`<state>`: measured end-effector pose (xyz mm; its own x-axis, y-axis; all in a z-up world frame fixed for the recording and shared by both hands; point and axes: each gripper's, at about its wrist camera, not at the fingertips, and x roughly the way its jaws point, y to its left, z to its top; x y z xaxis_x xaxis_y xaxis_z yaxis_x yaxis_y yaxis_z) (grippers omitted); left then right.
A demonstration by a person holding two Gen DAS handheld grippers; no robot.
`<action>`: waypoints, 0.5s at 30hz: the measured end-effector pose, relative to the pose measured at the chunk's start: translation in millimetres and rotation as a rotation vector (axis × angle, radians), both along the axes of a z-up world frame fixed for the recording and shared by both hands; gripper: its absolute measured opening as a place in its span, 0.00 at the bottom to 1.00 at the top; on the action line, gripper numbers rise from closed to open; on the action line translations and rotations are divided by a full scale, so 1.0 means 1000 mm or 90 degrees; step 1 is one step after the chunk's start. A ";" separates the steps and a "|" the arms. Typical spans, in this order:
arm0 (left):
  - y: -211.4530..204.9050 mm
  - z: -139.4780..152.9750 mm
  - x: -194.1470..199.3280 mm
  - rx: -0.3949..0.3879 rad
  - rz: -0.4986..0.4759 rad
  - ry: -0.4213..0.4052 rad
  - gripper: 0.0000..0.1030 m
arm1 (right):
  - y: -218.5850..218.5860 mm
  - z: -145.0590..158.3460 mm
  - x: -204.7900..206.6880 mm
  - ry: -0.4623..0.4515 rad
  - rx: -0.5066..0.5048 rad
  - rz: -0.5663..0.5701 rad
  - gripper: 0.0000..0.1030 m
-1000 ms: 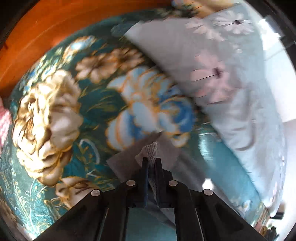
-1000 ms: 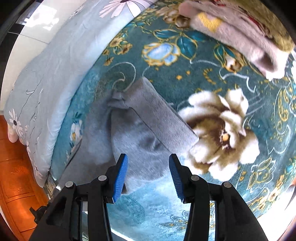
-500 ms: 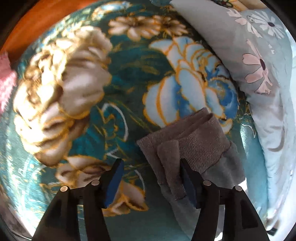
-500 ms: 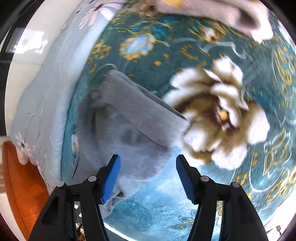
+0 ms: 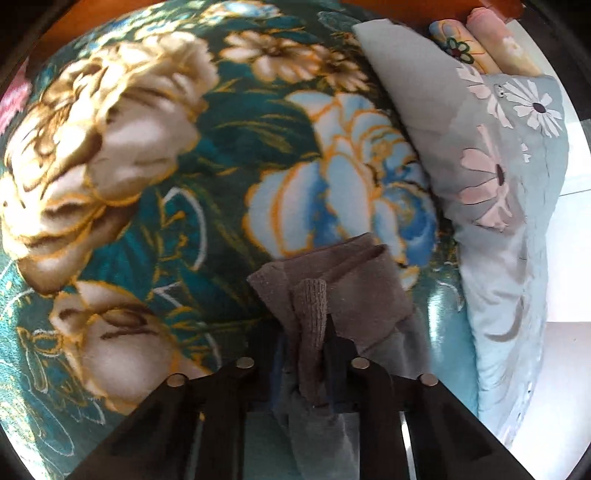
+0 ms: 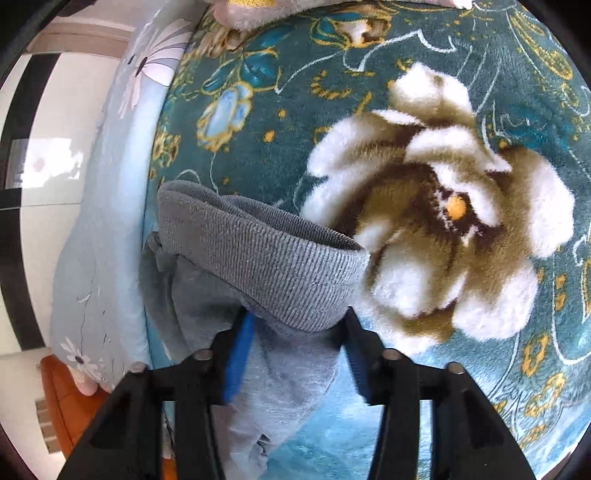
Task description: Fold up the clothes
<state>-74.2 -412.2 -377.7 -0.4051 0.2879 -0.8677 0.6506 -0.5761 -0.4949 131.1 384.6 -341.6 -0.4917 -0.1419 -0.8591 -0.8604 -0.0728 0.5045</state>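
While both wrist views are looking down on the same bed, the teal floral blanket (image 5: 207, 236) is filling most of each frame.

Left wrist view, left to right: a large cream and brown flower print (image 5: 99, 147) is sitting at the left, a blue and white flower print (image 5: 343, 188) at centre. The grey garment (image 5: 354, 288) is lying on the blanket just below that blue flower, bunched into folds. The left gripper (image 5: 304, 354) is clamping a ribbed fold of this garment; the fold is standing upright between the two nearly closed fingers. Further right, a pale blue daisy-print quilt (image 5: 495, 155) is running along the blanket's edge, with a rolled pastel fabric (image 5: 480, 40) at the top right beyond it.

Right wrist view, left to right: white floor (image 6: 55, 155) is showing at the far left, then the daisy-print quilt (image 6: 110, 206), then the blanket (image 6: 280, 96). The grey garment (image 6: 258, 258) is lying at the blanket's left edge beside the quilt, its ribbed band raised and curling toward the camera. The right gripper (image 6: 295, 332) is standing wide apart, blue-padded fingers (image 6: 240, 354) straddling the lower edge of the ribbed band without pinching it. A white and brown flower print (image 6: 443, 221) is lying to the right. A pinkish-grey cloth (image 6: 258, 11) is showing at the top edge.
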 end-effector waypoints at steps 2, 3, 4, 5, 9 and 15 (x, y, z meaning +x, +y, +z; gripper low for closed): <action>-0.008 0.012 -0.002 0.001 0.007 0.012 0.15 | 0.003 0.008 -0.004 -0.002 0.006 0.005 0.19; -0.010 0.024 0.003 0.010 0.014 0.033 0.15 | 0.005 0.015 -0.006 0.006 0.012 0.010 0.18; -0.013 0.036 0.008 0.020 0.020 0.055 0.14 | 0.008 0.026 -0.006 0.024 0.019 0.013 0.15; -0.016 0.049 0.007 0.025 0.016 0.074 0.14 | 0.012 0.038 -0.005 0.049 0.028 0.016 0.15; -0.021 0.072 0.015 0.019 -0.006 0.105 0.14 | 0.023 0.081 0.011 0.105 0.068 0.047 0.14; -0.028 0.012 0.059 -0.005 0.041 -0.047 0.14 | 0.021 0.027 0.036 -0.008 0.005 0.105 0.15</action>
